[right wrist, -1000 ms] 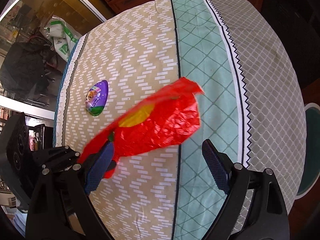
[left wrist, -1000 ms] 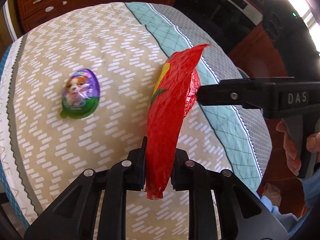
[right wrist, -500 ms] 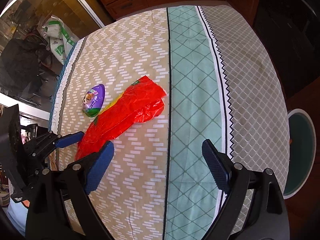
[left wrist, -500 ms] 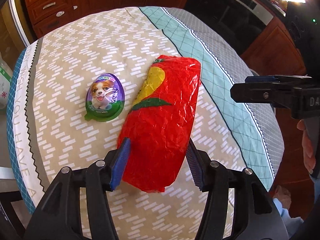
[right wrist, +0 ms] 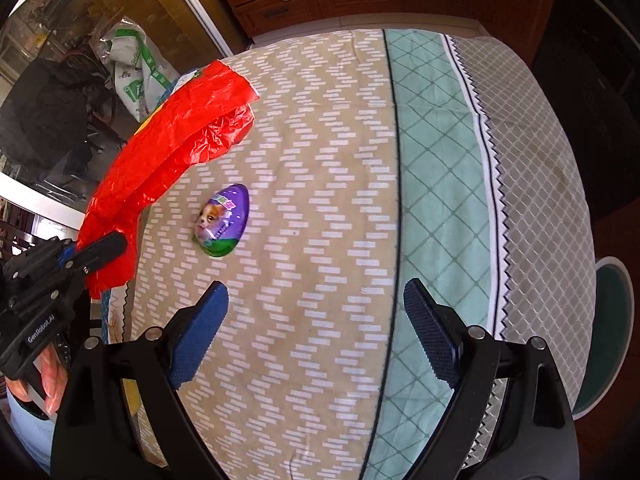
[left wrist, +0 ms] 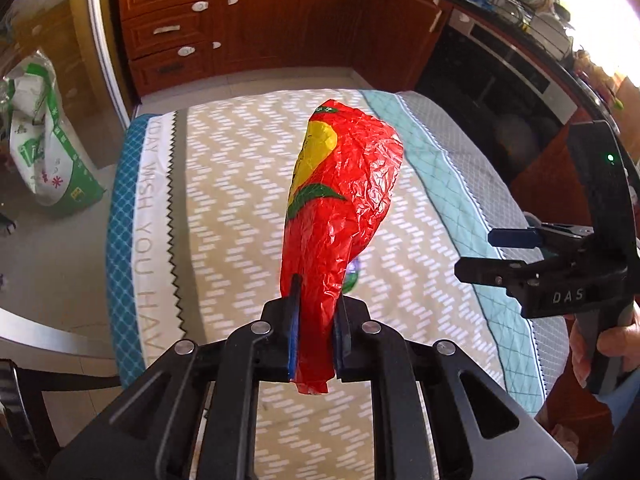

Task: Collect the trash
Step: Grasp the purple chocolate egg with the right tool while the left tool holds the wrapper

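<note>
My left gripper is shut on a crinkled red plastic bag with a yellow and green print, and holds it up above the table; the bag also shows in the right wrist view. A purple and green egg-shaped wrapper with a puppy picture lies on the beige part of the tablecloth; in the left wrist view only a sliver of it shows behind the bag. My right gripper is open and empty, above the cloth just short of the egg wrapper.
The table wears a beige, teal and grey patterned cloth. Brown cabinets stand beyond it. A white and green sack sits on the floor at the left. A teal round stool stands at the right.
The left gripper, open around the bag lying on the cloth half a second ago, has shut on it and lifted it. The right gripper has come closer to the egg wrapper.
</note>
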Action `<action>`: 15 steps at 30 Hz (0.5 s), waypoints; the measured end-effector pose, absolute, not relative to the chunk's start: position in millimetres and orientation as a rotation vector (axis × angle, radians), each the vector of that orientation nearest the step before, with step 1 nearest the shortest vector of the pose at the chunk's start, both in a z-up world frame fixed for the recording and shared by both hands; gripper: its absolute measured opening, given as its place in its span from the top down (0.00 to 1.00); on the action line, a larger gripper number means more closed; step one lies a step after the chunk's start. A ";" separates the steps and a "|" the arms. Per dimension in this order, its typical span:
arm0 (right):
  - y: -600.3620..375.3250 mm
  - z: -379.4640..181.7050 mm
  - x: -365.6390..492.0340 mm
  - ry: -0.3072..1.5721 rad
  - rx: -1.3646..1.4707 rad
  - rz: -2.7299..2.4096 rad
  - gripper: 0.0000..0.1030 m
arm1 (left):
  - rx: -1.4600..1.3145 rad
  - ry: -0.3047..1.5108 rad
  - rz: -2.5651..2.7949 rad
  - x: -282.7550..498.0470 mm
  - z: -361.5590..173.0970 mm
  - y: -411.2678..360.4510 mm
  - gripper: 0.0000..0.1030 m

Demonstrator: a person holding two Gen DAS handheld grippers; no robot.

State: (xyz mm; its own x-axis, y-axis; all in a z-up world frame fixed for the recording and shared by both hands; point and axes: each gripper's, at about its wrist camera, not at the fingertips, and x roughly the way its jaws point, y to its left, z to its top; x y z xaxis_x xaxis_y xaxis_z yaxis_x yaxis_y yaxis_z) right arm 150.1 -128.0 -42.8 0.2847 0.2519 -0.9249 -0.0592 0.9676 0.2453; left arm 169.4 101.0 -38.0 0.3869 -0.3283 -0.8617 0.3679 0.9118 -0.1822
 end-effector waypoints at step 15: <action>-24.2 -88.8 201.5 1.281 0.062 0.320 0.24 | -0.047 1.145 -0.360 189.4 -69.4 165.1 0.87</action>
